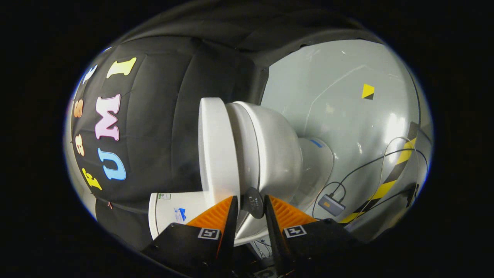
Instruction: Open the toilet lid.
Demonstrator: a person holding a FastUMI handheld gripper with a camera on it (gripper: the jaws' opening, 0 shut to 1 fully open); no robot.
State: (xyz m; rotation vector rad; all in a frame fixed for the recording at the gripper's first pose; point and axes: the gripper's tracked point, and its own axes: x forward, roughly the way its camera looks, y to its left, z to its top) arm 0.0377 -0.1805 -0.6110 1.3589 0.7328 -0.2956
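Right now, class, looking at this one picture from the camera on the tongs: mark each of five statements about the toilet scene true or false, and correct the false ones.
1. The toilet is white. True.
2. A dark round tab sits between the fingers of the tongs. True.
3. The tongs are spread wide, far from the toilet. False: the fingers stand close together, right at the edge of the lid, around the tab; whether they press on it cannot be told.
4. A small grey box with cables lies on the floor beside the toilet. True.
5. The striped tape on the floor is red and white. False: it is yellow and black.
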